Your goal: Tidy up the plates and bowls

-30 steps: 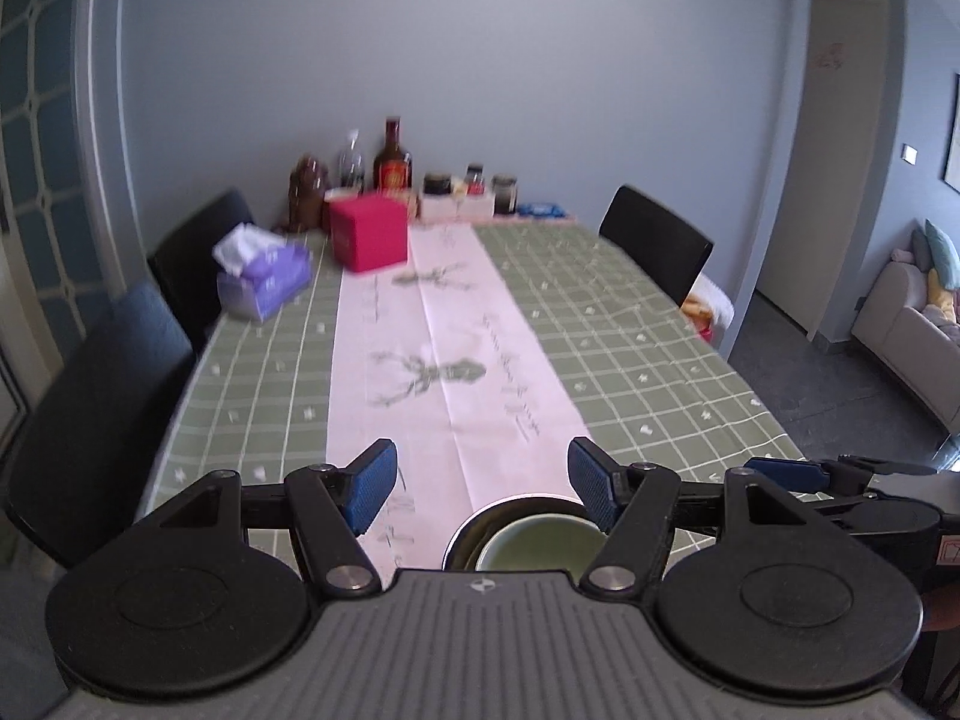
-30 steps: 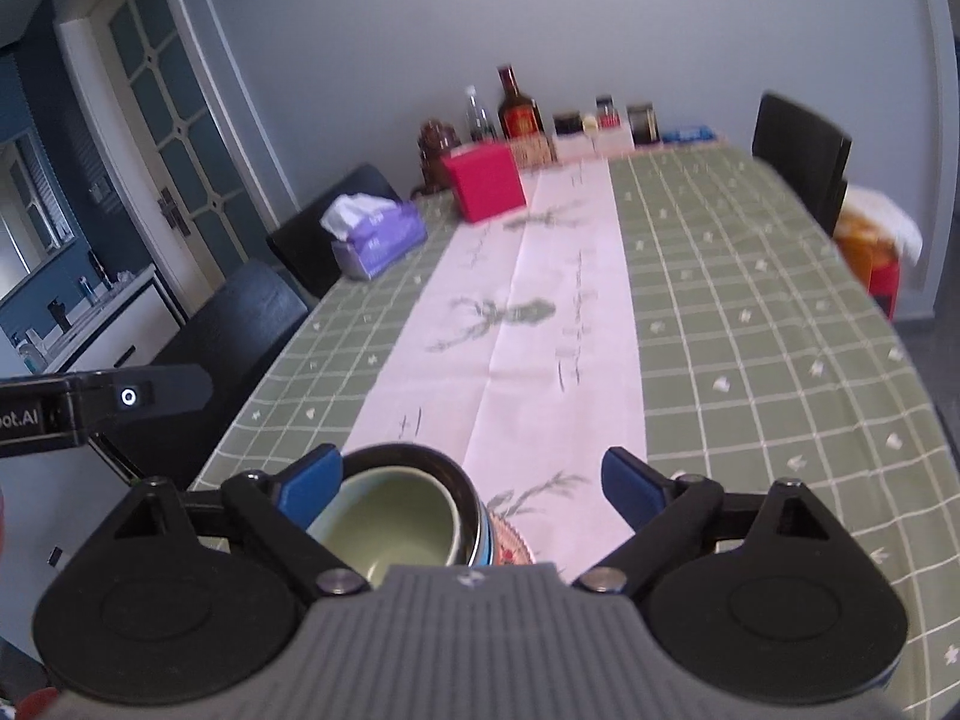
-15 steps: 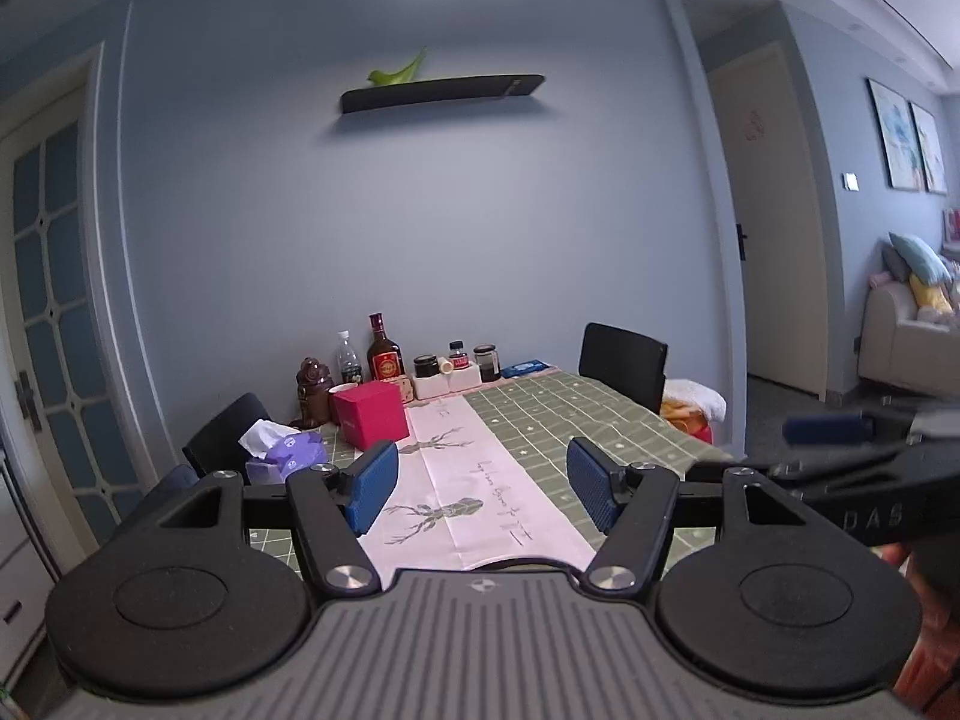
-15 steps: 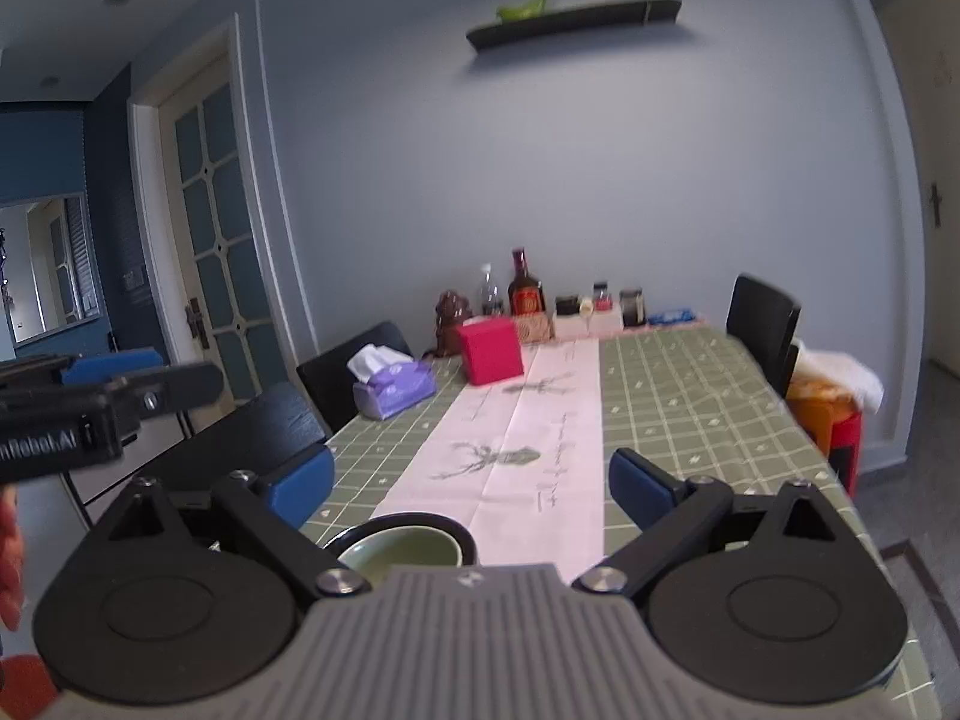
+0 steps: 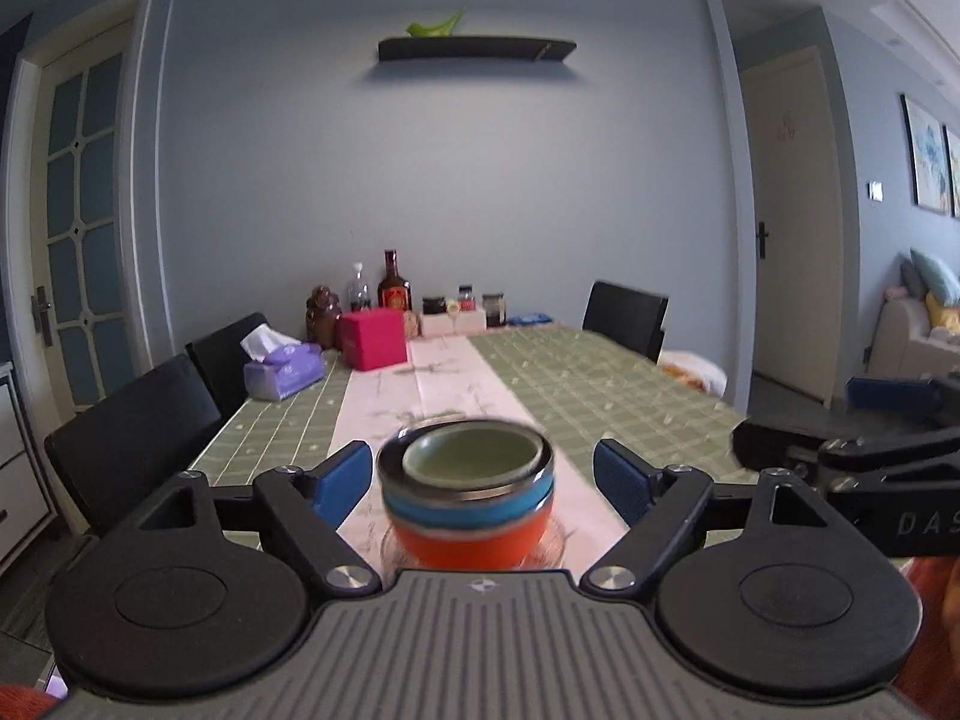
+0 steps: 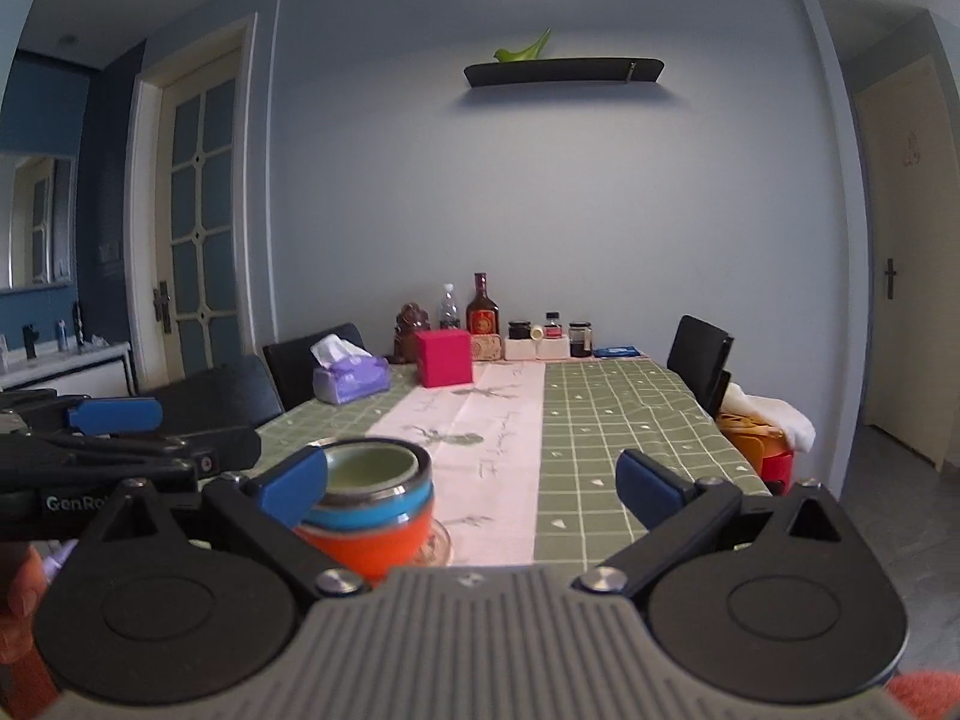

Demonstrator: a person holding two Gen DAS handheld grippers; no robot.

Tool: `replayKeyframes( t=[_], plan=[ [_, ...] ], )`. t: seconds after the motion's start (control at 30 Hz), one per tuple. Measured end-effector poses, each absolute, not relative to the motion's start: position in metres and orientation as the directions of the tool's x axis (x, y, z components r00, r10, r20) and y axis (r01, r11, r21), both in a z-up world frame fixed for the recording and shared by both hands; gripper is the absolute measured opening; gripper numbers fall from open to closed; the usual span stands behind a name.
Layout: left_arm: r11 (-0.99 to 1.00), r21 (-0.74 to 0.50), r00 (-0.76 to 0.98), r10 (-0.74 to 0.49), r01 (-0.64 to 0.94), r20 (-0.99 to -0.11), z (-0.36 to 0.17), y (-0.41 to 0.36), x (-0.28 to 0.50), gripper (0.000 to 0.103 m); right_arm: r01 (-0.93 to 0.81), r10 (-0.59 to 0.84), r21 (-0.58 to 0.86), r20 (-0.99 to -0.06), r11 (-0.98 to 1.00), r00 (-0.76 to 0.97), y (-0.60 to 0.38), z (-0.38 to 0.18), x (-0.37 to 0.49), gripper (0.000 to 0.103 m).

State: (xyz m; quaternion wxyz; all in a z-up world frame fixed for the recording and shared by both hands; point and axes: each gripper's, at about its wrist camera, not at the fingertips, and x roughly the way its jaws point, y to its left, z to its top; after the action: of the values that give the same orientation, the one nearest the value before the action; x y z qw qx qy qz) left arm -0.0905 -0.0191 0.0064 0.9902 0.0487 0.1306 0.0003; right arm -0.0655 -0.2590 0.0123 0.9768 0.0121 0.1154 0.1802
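A stack of nested bowls stands on a clear glass plate at the near end of the table: orange at the bottom, blue, a dark metal-rimmed one, pale green on top. My left gripper is open, its blue pads on either side of the stack without touching. In the right wrist view the stack sits behind the left pad of my open right gripper, which is empty. Each gripper shows at the edge of the other's view.
The long table has a green checked cloth and a pink runner. At its far end stand a red box, a purple tissue pack, bottles and jars. Black chairs line both sides.
Both grippers have dropped lower and tilted level after swinging up from a downward look. The bowl stack now shows from the side between the left pads. Both stay open.
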Motion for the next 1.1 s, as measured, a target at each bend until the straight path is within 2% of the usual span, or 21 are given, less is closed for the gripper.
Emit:
replayKeyframes(
  t=[0.1,0.23,0.33,0.53,1.1],
  plan=[
    [0.992,0.121,0.953,0.066,-0.031,-0.295,-0.01,-0.012,-0.084,0.098,-0.315,0.32,0.065,-0.298,0.947,0.899,-0.257,-0.006,-0.056,0.1],
    [0.986,0.159,0.93,0.101,-0.047,-0.354,-0.029,-0.008,-0.078,0.098,-0.257,0.306,0.17,-0.429,0.951,0.85,-0.262,-0.027,-0.037,0.1],
    [0.985,0.168,0.909,0.107,-0.042,-0.403,-0.042,-0.008,-0.074,0.098,-0.226,0.284,0.176,-0.468,0.958,0.837,-0.259,-0.034,-0.03,0.1],
    [0.981,0.193,0.886,0.087,0.003,-0.456,-0.056,-0.016,-0.073,0.098,-0.251,0.273,0.113,-0.493,0.961,0.826,-0.244,-0.042,-0.029,0.1],
    [0.984,0.177,0.877,0.086,-0.001,-0.473,-0.054,-0.015,-0.071,0.098,-0.252,0.259,0.078,-0.473,0.965,0.842,-0.242,-0.04,-0.035,0.1]
  ],
)
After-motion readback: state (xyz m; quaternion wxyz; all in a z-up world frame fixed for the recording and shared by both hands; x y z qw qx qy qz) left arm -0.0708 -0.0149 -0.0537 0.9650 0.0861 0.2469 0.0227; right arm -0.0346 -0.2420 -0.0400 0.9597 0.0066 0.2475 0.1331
